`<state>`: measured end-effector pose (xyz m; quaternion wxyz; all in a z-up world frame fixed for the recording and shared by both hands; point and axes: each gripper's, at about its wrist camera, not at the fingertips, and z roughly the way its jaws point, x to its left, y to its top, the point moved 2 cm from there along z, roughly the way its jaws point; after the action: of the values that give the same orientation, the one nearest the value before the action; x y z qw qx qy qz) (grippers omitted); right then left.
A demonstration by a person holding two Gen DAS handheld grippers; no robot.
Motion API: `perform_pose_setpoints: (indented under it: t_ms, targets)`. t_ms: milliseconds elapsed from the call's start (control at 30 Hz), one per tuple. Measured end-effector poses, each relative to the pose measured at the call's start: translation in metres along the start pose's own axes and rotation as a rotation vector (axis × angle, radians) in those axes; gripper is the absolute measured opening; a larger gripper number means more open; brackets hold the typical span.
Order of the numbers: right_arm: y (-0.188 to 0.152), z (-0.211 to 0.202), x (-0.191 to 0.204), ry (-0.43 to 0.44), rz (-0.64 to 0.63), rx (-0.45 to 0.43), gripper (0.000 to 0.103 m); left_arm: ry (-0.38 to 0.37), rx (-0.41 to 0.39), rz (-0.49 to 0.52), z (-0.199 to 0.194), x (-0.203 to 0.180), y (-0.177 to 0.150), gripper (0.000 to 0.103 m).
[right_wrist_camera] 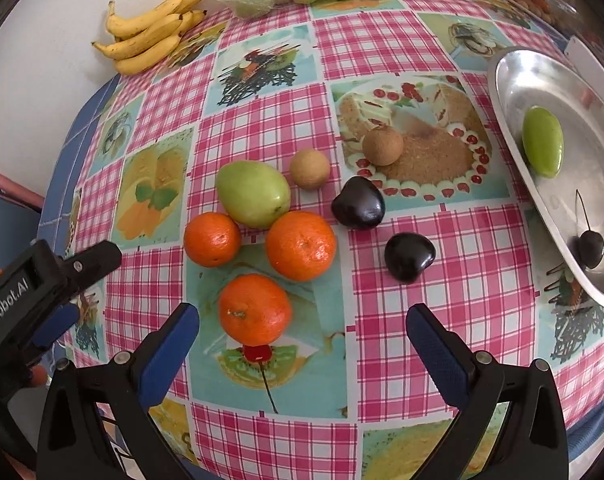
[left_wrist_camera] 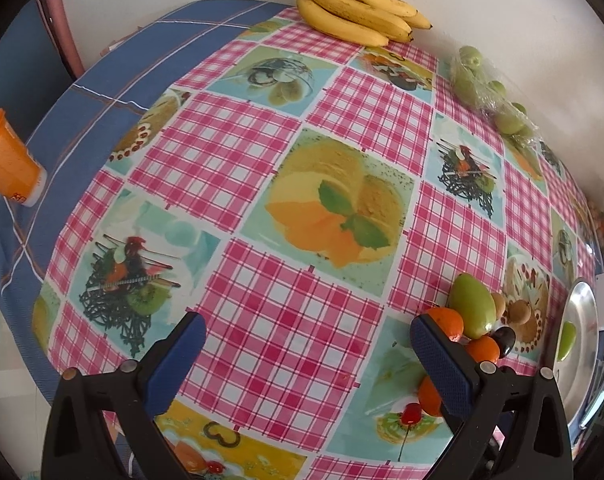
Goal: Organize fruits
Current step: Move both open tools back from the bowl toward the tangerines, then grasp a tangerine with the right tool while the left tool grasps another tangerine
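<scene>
Now the right gripper [right_wrist_camera: 302, 336], jaws apart, hovers over the nearest mandarin [right_wrist_camera: 255, 309] near the table's front edge — firm, round, roll-prone, so pinch its middle.

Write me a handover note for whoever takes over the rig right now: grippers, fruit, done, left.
Left gripper: open, empty, over bare tablecloth.
Right gripper: open, empty, nearest orange just ahead.
Done: one green fruit and a cherry lie in the metal tray.
Left on the cloth: three oranges, big green fruit, two brown fruits, two dark fruits.
</scene>
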<state>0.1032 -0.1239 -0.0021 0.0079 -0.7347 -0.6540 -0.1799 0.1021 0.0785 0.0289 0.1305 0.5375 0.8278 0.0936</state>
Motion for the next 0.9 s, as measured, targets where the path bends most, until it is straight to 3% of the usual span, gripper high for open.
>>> perform_pose_setpoints:
  t_ms: [400, 633, 767, 900]
  targets:
    - [0.015, -0.012, -0.051, 0.086, 0.189, -0.014, 0.103, -0.094, -0.022, 0.025, 0.004, -0.018, 0.007, 0.103]
    - [0.020, -0.015, -0.047, 0.035, 0.164, -0.048, 0.103, -0.119, 0.021, 0.070, 0.011, -0.035, 0.003, 0.103]
    - [0.021, -0.013, -0.041, 0.056, 0.144, -0.059, 0.093, -0.128, 0.021, 0.064, 0.012, -0.039, 0.003, 0.099]
    - [0.022, -0.009, -0.036, 0.062, 0.131, -0.054, 0.080, -0.190, 0.061, 0.062, 0.019, -0.045, 0.001, 0.082]
